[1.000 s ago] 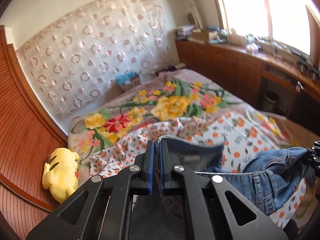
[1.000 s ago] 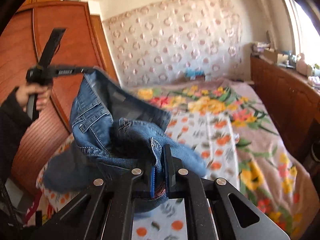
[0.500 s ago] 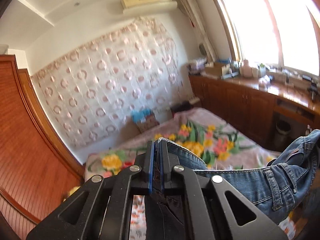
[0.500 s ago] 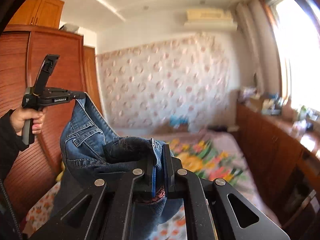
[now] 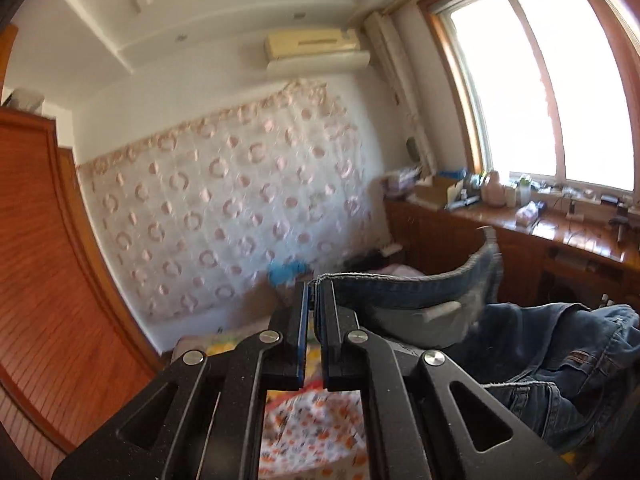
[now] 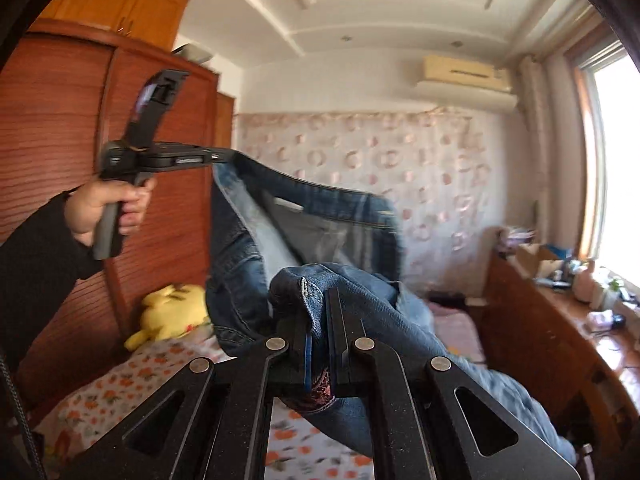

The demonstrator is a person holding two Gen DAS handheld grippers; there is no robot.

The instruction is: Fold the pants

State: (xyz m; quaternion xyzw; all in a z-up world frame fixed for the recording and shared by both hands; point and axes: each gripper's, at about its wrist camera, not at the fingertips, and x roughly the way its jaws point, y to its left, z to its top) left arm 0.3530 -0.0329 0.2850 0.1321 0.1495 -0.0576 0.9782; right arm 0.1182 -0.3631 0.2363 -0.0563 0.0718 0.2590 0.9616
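Aloft at lower centre of both frames, limp, weighty jeans (image 6: 320, 216) hang over the bed (image 6: 120, 384), waistband pinched shut by left gripper (image 5: 311, 300) and right gripper (image 6: 318, 320); firm hem grips suit.

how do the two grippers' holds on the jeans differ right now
The left gripper pinches a thin, flat edge of the jeans, which stretches away to its right. The right gripper clamps a thick bunched fold that humps over its fingers, with patterned lining showing below. Both are shut on the same jeans, held up above the bed.
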